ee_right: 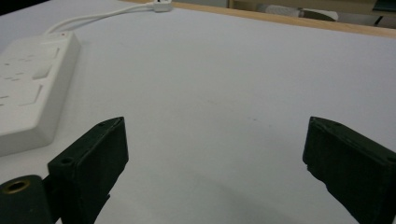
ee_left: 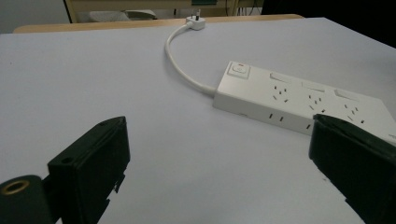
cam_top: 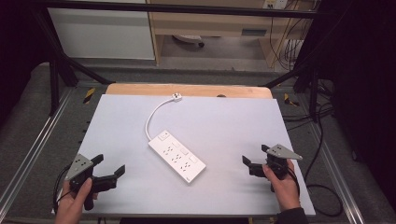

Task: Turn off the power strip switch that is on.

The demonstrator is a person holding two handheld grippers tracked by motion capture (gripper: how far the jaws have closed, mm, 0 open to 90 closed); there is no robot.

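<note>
both tongs stand spread with nothing between their jaws. left tongs (cam_top: 111, 167) sit near the bottom left corner of the bench (cam_top: 224, 121), gripped from below by the person's left hand (cam_top: 74, 203), whose fingers wrap the handle; the jaws point up and to the right across the grey surface, toward the power strip (cam_top: 177, 156). right tongs (cam_top: 254, 158) sit near the right edge of the bench, held by the right hand (cam_top: 282, 186), and their jaws point left toward the same strip. each carries a grey three-cornered plate on top. both are well apart from the strip, one on either side of it.

the white power strip lies flat and slanted in the middle of the bench, its switch end toward the far side. its white cord (cam_top: 152, 116) curves up to a plug (cam_top: 176, 97) lying near the wooden far edge.

from the left gripper view the strip (ee_left: 299, 100) lies ahead and to the right, its near corner hidden behind the right-hand jaw. from the right gripper view the strip (ee_right: 32, 84) is cut off by the left edge of the frame. the forearms are cut off by the bottom of the high view, and the socket markings on the strip are too small to read there. whether the tongs rest on the bench or hang just above it cannot be told.
</note>
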